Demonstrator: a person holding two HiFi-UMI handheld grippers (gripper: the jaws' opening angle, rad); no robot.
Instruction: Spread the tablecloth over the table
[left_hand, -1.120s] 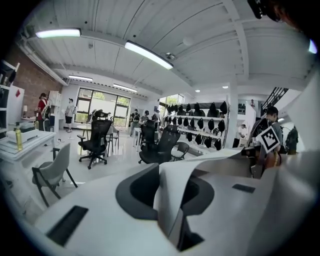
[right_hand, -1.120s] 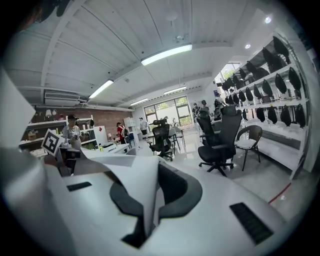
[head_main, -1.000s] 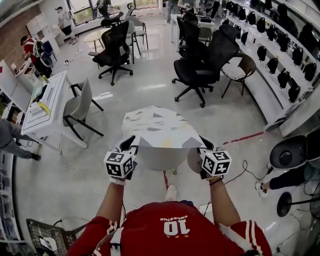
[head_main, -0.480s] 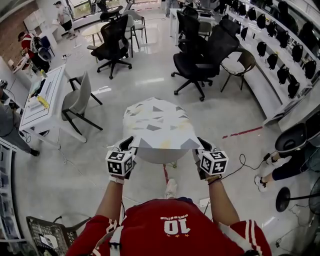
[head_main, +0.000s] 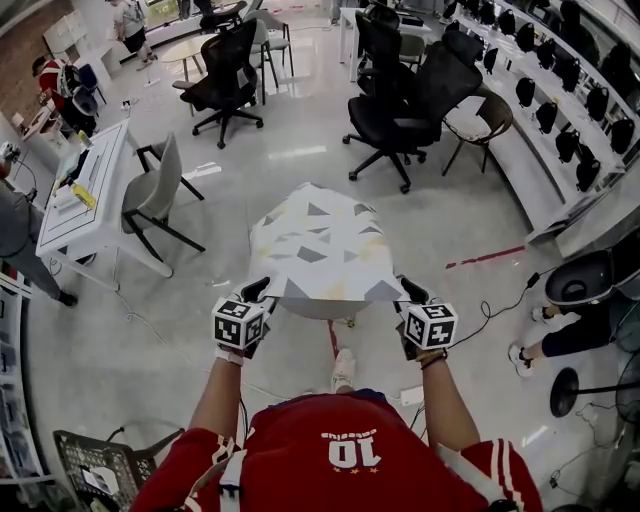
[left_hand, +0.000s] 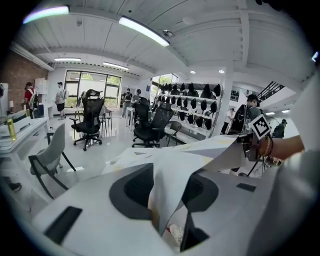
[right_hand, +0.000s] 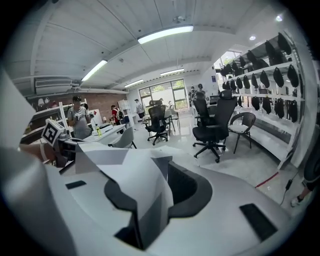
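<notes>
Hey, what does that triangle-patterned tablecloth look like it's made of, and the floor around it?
Tablecloth: probably thin coated fabric or plastic sheet, matte; it holds stiff, sharp folds.
Floor: hard and polished, maybe tile or epoxy; it mirrors window light.

You stand on a glossy pale floor (head_main: 300, 175); black office chairs (head_main: 395, 125) ahead, a white desk (head_main: 105, 215) left, shelves (head_main: 560, 100) right.

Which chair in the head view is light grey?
The light grey chair beside the white desk at the left; the office chairs farther back are black.
</notes>
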